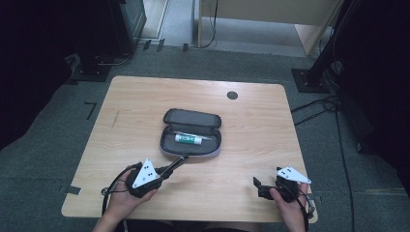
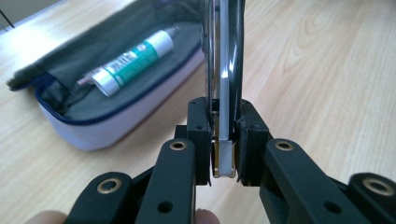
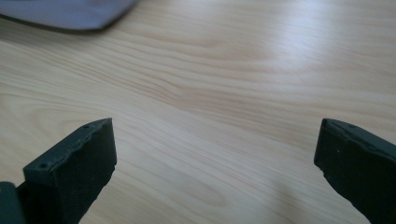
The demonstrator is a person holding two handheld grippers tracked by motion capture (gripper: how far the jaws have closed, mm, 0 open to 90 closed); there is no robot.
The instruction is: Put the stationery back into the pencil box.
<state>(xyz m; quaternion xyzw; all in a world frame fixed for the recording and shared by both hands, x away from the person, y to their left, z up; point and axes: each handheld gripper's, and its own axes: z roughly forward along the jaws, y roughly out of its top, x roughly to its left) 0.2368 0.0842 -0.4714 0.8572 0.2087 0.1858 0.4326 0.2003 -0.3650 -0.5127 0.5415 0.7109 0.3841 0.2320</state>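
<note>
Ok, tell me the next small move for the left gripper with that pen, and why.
Probably carry the pen forward over the open pencil case and lower it in beside the glue stick. The left gripper is shut on the pen, its tip just at the case's near rim, and there is free room inside.

No wording can be read anywhere. The white-and-green tube (image 2: 133,60) lying in the open grey zip-up pencil case (image 2: 107,126) carries a black barcode and a green printed band, but the lettering on it is too blurred and small to make out in either the high view or the left gripper view.
</note>
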